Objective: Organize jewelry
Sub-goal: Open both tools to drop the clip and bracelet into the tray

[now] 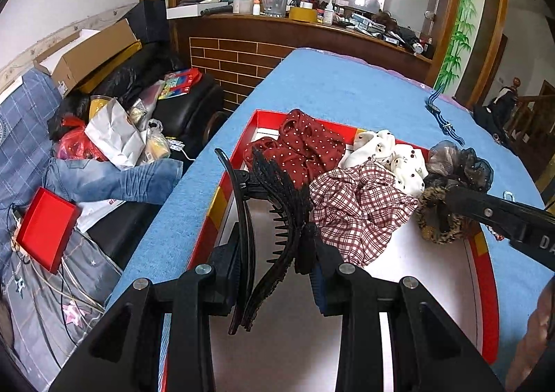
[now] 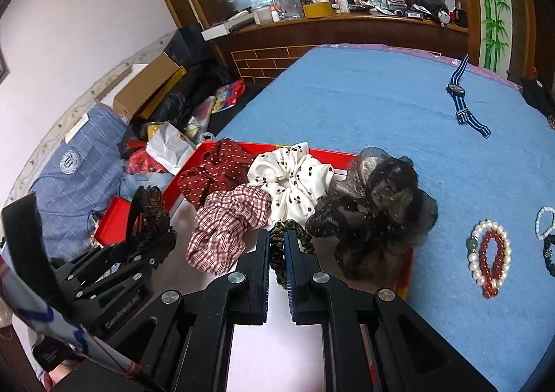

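The left gripper is clamping a black hair claw clip and a black lace hair piece together over the near end of the red tray. The clip is sitting tilted, held near one end only; it could be pivoting or slipping out, and its teeth could be snagging the lace.

The right gripper is closing on the leopard-print scrunchie, pinching a thin section of the loop inside the tray. The soft fabric could be sliding free, or dragging the touching plaid scrunchie and sheer dark scrunchie along.

The sheer scrunchie is overhanging the tray wall and could be tipping onto the blue-covered bench. The pearl and red bead bracelets and the striped watch are lying well apart on the bench, not yet sorted.
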Demonstrator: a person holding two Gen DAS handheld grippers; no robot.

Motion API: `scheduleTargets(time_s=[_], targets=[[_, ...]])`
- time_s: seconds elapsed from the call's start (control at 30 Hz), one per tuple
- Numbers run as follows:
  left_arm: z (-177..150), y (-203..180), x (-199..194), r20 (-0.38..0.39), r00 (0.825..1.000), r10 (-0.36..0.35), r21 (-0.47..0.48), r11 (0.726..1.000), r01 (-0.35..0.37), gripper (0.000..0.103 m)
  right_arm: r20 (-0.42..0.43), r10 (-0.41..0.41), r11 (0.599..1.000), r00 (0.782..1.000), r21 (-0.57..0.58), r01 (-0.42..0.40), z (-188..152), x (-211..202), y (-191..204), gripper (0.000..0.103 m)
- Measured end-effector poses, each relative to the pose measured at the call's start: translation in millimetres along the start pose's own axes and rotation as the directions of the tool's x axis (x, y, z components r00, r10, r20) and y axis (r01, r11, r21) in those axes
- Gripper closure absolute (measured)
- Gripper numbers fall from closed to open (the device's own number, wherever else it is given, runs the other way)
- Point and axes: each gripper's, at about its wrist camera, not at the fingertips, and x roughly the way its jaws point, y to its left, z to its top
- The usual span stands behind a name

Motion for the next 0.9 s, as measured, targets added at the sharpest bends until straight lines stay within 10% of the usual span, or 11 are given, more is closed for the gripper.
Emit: scheduleTargets(time_s=[0.9], targets=[[4, 3, -3, 0.002, 1.0, -0.031, -0.006, 0.999, 0.031, 0.058, -0.035, 0.05, 0.998, 0.998, 0.048, -0.049, 7, 18, -1, 0.08]])
